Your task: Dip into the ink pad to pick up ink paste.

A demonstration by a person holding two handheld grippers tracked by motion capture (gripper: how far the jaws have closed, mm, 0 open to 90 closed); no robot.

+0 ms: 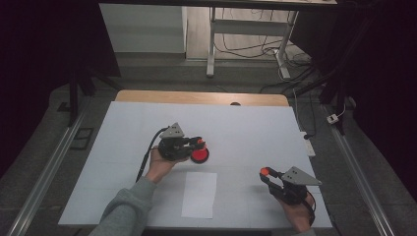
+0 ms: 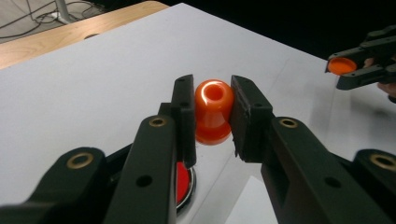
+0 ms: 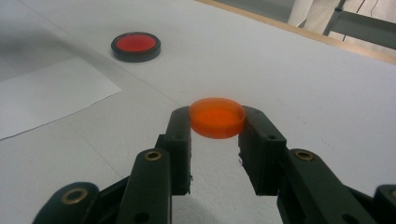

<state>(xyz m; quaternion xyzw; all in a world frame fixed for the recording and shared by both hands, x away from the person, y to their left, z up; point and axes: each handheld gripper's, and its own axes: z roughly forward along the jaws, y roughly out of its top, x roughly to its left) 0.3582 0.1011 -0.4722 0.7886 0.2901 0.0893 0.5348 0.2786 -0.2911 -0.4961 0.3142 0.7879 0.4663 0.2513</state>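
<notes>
- You're working at a table (image 1: 246,129) with a pale, white-covered top; its wooden far edge (image 1: 201,97) shows as a bare strip.
- Beyond it you have a grey floor (image 1: 162,66), with dark cables (image 1: 246,48) trailing across it.
- A white metal desk frame (image 1: 212,39) stands past the table, beside a pale cabinet (image 1: 142,27).
- A white power strip (image 1: 308,143) lies on the floor just off the table's right side.
- Both far sides of the room are dark; metal rails (image 1: 44,177) run along the floor.
</notes>
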